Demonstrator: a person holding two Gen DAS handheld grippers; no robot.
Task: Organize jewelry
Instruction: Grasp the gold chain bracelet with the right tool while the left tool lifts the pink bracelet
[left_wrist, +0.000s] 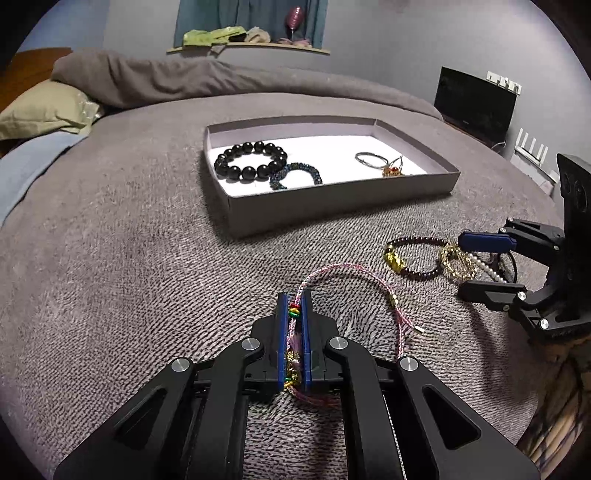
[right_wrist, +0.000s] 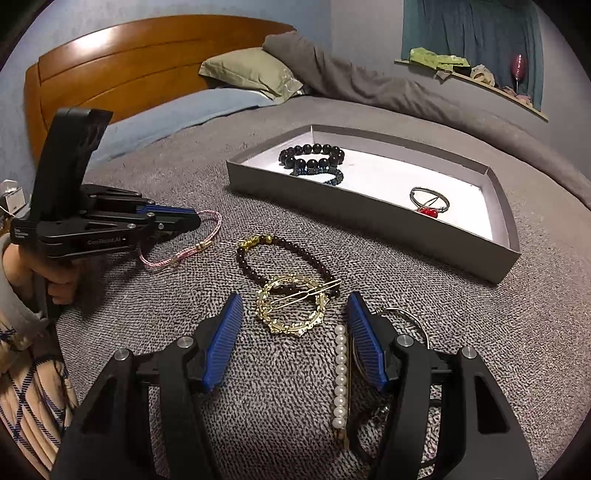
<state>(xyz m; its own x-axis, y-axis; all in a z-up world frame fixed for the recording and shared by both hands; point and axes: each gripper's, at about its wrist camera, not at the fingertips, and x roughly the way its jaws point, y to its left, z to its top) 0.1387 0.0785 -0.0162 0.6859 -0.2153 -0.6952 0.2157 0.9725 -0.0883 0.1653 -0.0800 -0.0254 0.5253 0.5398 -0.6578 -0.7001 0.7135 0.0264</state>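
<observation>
My left gripper (left_wrist: 294, 295) is shut on a pink braided cord bracelet (left_wrist: 354, 271) lying on the bed; it also shows in the right wrist view (right_wrist: 207, 236). My right gripper (right_wrist: 295, 302) is open, low over the bed, with a gold ring-shaped hair clip (right_wrist: 291, 308) between its fingertips. A dark red bead bracelet (right_wrist: 280, 251) lies just beyond the clip, and a pearl hair clip (right_wrist: 340, 373) lies by the right finger. A grey tray (left_wrist: 332, 201) holds a black bead bracelet (left_wrist: 251, 160), a dark blue bead bracelet (left_wrist: 295, 175) and a wire bangle with a red charm (left_wrist: 380, 162).
The jewelry lies on a grey knitted blanket (left_wrist: 129, 258). Pillows (right_wrist: 251, 72) and a wooden headboard (right_wrist: 129, 55) stand at the bed's far end. A dark monitor (left_wrist: 474, 99) is beyond the bed. A thin hoop (right_wrist: 406, 317) lies by my right finger.
</observation>
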